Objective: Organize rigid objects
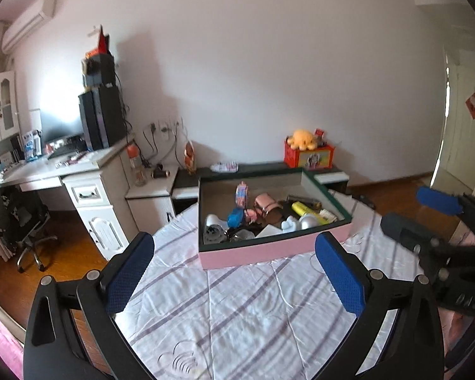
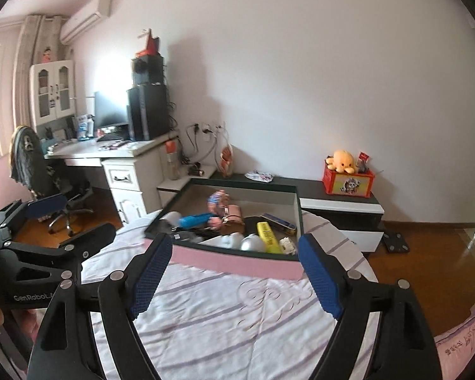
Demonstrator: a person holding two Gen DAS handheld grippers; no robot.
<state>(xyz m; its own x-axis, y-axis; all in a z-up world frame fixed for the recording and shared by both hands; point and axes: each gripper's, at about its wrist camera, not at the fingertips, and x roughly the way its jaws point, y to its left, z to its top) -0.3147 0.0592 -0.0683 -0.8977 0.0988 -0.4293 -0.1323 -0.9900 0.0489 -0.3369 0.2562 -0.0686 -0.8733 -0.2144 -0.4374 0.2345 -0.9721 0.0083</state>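
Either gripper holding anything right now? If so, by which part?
Nothing is held. The left gripper and right gripper both stand open over the striped sheet, short of the pink box, nothing between their fingers.

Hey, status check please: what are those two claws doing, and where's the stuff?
Left gripper and right gripper open, empty. Small items in pink box on bed. Nothing blocking.

Daylit and slightly soft, with wall glare and fisheye-bent edges.
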